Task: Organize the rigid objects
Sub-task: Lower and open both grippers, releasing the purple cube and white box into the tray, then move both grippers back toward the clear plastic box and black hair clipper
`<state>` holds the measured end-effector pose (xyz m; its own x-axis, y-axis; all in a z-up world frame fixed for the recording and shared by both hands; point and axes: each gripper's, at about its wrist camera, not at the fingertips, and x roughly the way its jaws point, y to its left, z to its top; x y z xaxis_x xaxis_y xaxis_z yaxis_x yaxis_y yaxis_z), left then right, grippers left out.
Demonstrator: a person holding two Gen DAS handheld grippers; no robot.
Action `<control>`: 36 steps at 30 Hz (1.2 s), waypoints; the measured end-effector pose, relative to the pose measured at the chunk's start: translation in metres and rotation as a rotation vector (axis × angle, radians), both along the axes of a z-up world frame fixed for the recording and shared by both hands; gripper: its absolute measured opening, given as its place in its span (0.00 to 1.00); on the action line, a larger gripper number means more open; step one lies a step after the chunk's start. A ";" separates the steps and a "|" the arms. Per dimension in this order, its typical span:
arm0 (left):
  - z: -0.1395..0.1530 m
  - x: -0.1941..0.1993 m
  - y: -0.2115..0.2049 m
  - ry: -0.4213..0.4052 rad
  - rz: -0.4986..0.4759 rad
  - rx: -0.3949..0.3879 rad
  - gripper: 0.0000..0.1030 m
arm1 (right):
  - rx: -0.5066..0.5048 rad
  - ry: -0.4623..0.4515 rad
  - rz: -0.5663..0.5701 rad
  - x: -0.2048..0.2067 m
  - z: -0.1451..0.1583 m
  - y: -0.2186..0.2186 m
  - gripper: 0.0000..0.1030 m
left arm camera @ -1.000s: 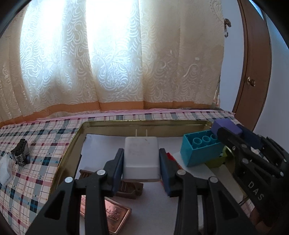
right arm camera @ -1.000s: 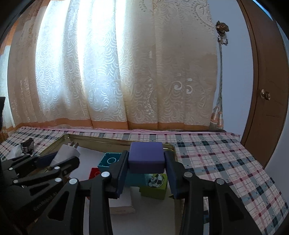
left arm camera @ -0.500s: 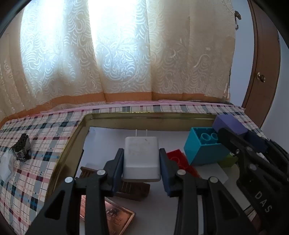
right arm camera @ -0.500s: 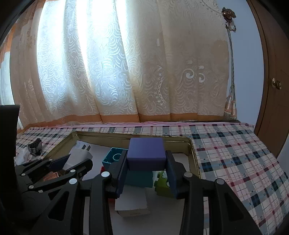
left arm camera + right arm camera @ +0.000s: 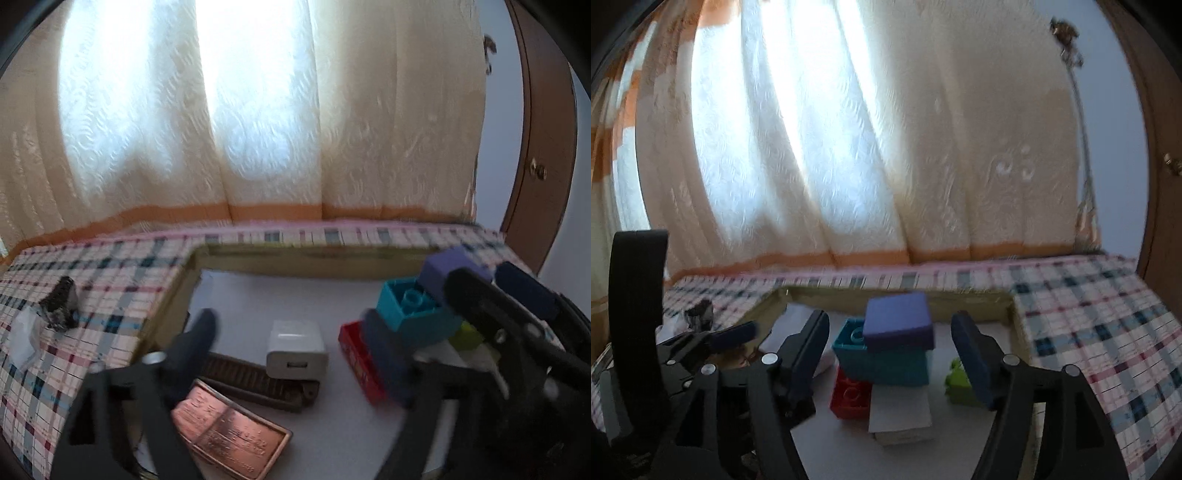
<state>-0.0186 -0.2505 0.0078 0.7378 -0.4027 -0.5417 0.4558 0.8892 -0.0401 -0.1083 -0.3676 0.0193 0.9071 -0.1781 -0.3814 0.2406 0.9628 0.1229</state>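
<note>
Charger [image 5: 296, 349] sits free on our tray's [image 5: 295, 258] floor, left gripper [image 5: 291, 347] opening around it; purple block [image 5: 897, 320] rests on the teal brick [image 5: 886, 360], right gripper [image 5: 890, 350] opening too.

Your left gripper [image 5: 291, 347] and right gripper [image 5: 892, 350] both tilt downward, jaws opening, gripping nothing.

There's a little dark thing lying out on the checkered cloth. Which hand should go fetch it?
Probably the left. The small dark object lies outside the tray, on the left gripper's side. Its jaws are opening, with the white charger set down between them. The right gripper sits farther over.
</note>
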 end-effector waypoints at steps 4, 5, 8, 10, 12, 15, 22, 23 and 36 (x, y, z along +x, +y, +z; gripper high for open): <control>0.009 -0.006 0.007 -0.094 0.038 0.002 1.00 | -0.017 -0.049 -0.073 -0.010 0.003 -0.005 0.75; 0.009 -0.007 0.008 -0.104 0.041 0.007 1.00 | -0.013 -0.054 -0.088 -0.011 0.003 -0.007 0.75; 0.009 -0.005 0.012 -0.108 0.057 0.011 1.00 | 0.000 -0.069 -0.118 -0.014 0.003 -0.010 0.75; 0.009 -0.003 0.015 -0.107 0.061 0.004 1.00 | 0.001 -0.080 -0.142 -0.017 0.004 -0.012 0.75; 0.010 -0.003 0.019 -0.109 0.072 -0.002 1.00 | 0.000 -0.090 -0.157 -0.019 0.004 -0.013 0.75; 0.009 -0.002 0.024 -0.111 0.091 -0.002 1.00 | -0.013 -0.111 -0.192 -0.024 0.006 -0.013 0.75; 0.008 -0.001 0.036 -0.127 0.126 0.014 1.00 | -0.027 -0.139 -0.275 -0.036 0.009 -0.014 0.75; 0.008 -0.001 0.040 -0.124 0.131 0.010 1.00 | -0.028 -0.141 -0.287 -0.038 0.009 -0.014 0.75; 0.004 -0.001 0.074 -0.122 0.168 -0.002 1.00 | -0.076 -0.212 -0.417 -0.058 0.015 0.000 0.75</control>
<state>-0.0192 -0.1769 0.0118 0.8547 -0.2689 -0.4441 0.3023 0.9532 0.0047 -0.1662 -0.3674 0.0345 0.8089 -0.5637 -0.1672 0.5857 0.7977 0.1438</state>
